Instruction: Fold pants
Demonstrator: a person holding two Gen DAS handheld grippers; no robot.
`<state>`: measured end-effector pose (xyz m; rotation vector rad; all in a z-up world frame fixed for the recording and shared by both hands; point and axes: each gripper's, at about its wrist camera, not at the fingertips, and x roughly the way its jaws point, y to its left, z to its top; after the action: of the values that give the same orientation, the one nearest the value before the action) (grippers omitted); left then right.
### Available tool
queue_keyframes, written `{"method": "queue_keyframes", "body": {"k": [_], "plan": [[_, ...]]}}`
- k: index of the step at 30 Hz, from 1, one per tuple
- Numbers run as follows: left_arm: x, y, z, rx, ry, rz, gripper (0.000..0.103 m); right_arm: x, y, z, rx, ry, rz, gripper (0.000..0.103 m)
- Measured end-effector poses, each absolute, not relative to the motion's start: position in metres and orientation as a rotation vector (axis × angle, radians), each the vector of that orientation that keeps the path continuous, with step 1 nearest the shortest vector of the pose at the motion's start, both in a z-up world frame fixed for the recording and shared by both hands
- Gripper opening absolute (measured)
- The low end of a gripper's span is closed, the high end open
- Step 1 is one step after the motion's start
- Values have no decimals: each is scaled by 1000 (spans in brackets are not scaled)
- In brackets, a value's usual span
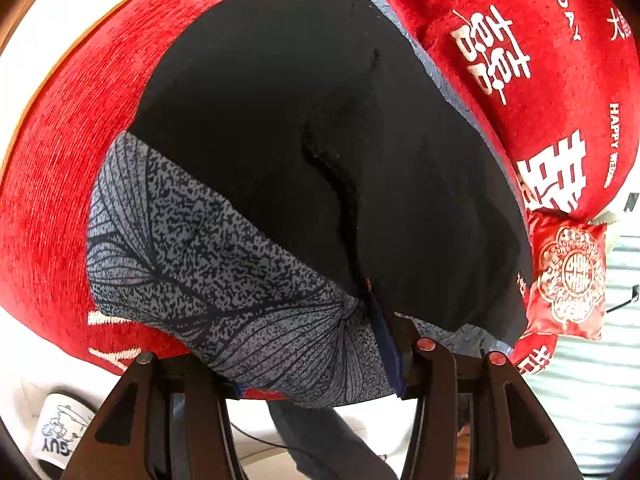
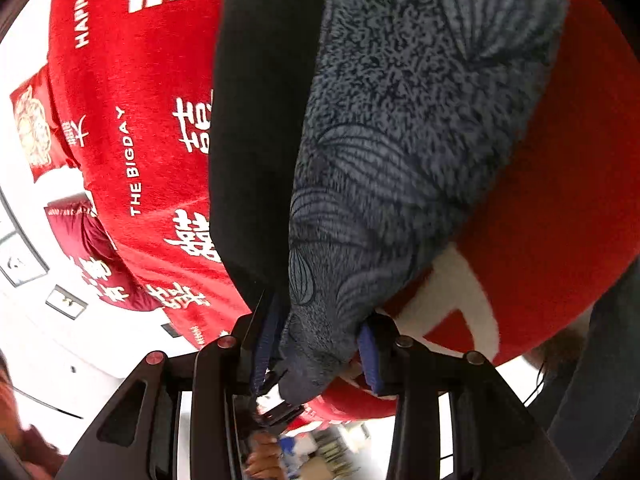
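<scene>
This looks like a home bedroom: a bed with a red wedding blanket (image 1: 60,184) printed with white characters, a small red embroidered cushion (image 1: 568,276), and a white slipper (image 1: 60,436) on the pale floor.

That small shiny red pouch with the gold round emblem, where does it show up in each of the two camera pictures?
Left wrist view: the small shiny red pouch with the gold emblem lies at the right edge, below mid-height, beside the black fabric.
Right wrist view: the same pouch sits at the far left edge, above mid-height.
Shared landmark: the white "BIGDAY" lettering on the red cloth.
</scene>
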<state>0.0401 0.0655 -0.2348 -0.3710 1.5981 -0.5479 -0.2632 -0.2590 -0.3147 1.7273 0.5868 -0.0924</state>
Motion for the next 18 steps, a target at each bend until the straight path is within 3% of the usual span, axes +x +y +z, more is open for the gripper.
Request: {"method": "queue_keyframes", "body": {"k": [1, 4, 12, 18], "plan": [[40, 65, -233, -358, 1595, -548, 50, -261, -261, -312, 1726, 597, -93, 6], [41, 63, -226, -341, 1597, -558, 34, -248, -264, -294, 1697, 644, -79, 7], [69, 42, -164, -332, 1538, -547, 34, -176, -306, -206, 1484, 830, 49, 7], [138, -2, -130, -305, 1408, -539, 37, -76, -362, -181, 1384, 947, 118, 10]]}}
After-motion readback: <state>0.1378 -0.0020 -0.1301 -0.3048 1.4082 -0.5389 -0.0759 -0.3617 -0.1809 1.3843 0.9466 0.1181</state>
